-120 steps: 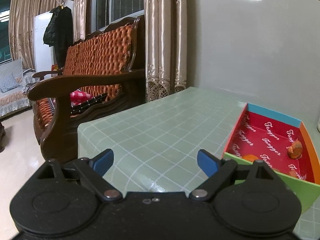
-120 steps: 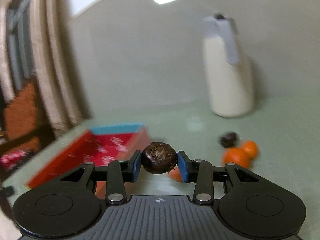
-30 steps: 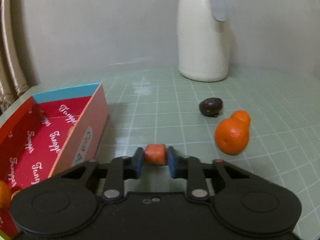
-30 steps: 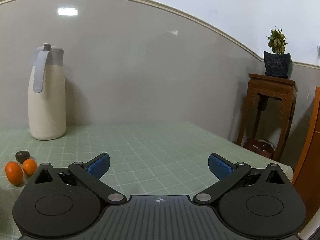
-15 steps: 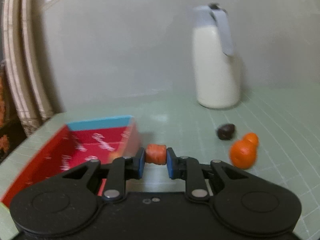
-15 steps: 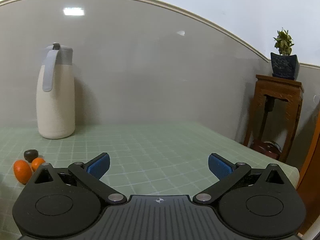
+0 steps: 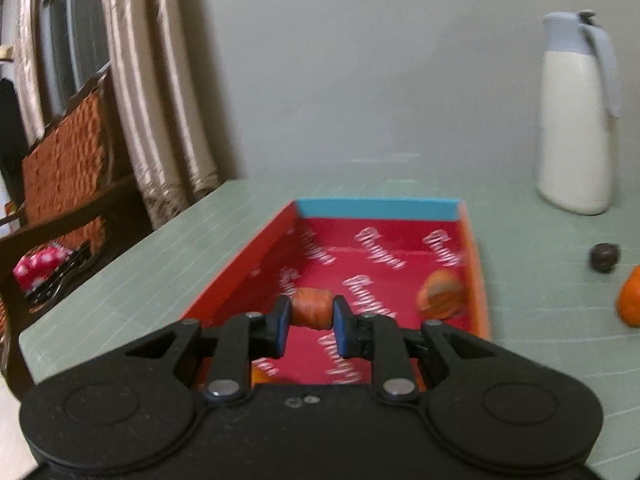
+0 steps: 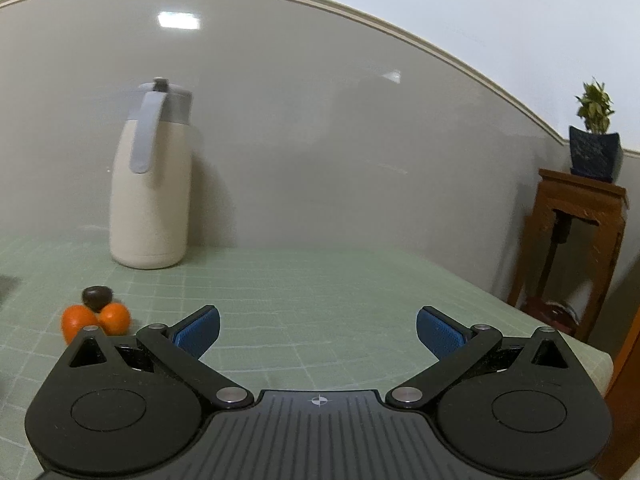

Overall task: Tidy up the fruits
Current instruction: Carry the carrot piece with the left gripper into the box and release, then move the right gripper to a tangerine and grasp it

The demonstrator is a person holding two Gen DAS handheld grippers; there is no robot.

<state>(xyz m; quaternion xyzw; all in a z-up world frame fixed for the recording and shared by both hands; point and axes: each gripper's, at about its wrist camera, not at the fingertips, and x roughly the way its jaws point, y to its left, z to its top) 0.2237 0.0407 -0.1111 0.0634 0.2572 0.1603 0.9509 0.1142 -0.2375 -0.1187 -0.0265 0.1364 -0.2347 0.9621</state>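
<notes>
Fruit box first: the long red cardboard box [image 7: 360, 248] with its blue far wall lies open on the green gridded tablecloth [image 7: 160, 264], low rims, plenty of room inside beside one orange fruit [image 7: 440, 294] by its right wall. Two round oranges [image 8: 96, 320] and a dark brown fruit [image 8: 96, 295] sit near the cream jug [image 8: 150, 196], probably light and rollable. Left gripper [image 7: 310, 322] pinches a small soft-looking orange fruit piece [image 7: 312, 314] end to end, above the box. Right gripper [image 8: 318, 334] is spread wide, empty.
</notes>
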